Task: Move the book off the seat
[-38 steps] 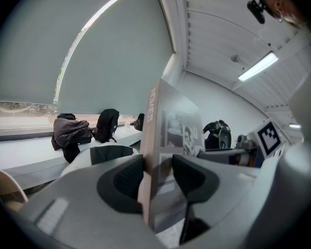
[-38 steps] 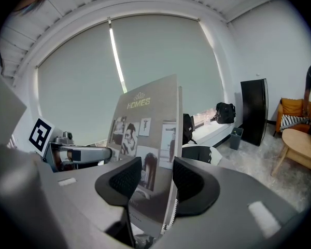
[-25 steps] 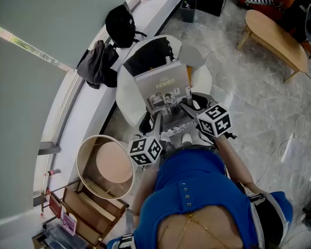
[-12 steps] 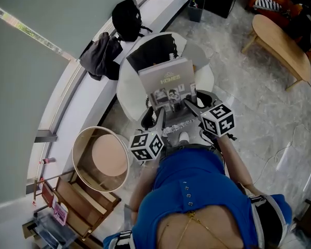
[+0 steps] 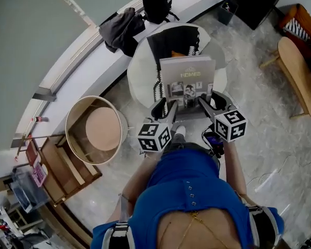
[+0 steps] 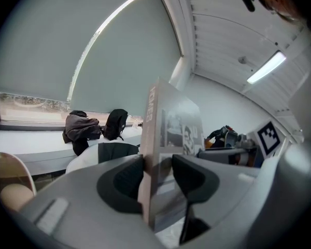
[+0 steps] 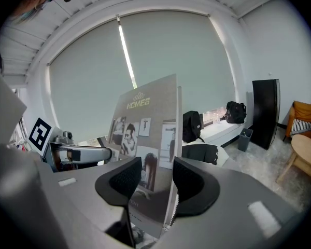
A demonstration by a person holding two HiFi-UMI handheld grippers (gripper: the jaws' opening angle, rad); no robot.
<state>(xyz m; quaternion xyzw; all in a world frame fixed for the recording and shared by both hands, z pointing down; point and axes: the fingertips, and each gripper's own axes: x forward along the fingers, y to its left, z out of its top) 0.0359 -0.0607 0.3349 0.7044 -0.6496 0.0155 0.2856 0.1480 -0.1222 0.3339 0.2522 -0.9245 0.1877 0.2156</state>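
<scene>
Your left gripper (image 5: 165, 107) (image 6: 158, 173) is closed on the book (image 5: 186, 82) (image 6: 168, 128), its dark pads pressing either side of the spine edge low down. Your right gripper (image 5: 206, 100) (image 7: 153, 178) grips the same book (image 7: 145, 113) near its lower opposite edge, with the cover and pages squeezed between the pads.

The book is grey, with a cover title and small black-and-white photos. It stands nearly upright between the two grippers, with the cover facing you. In the head view it is held up in front of you over the near edge of the seat (image 5: 140, 77), a round white chair. A black cushion (image 5: 173, 40) rests against the back of the seat.

Beyond the seat a white ledge (image 5: 101, 64) runs under a shaded window. A black backpack (image 5: 158, 1) and a grey jacket (image 5: 119, 30) lie on the ledge. To your left a round table (image 5: 96, 131) stands on the pale marbled floor (image 5: 259, 92). A wooden table (image 5: 300, 74) stands far to your right.
</scene>
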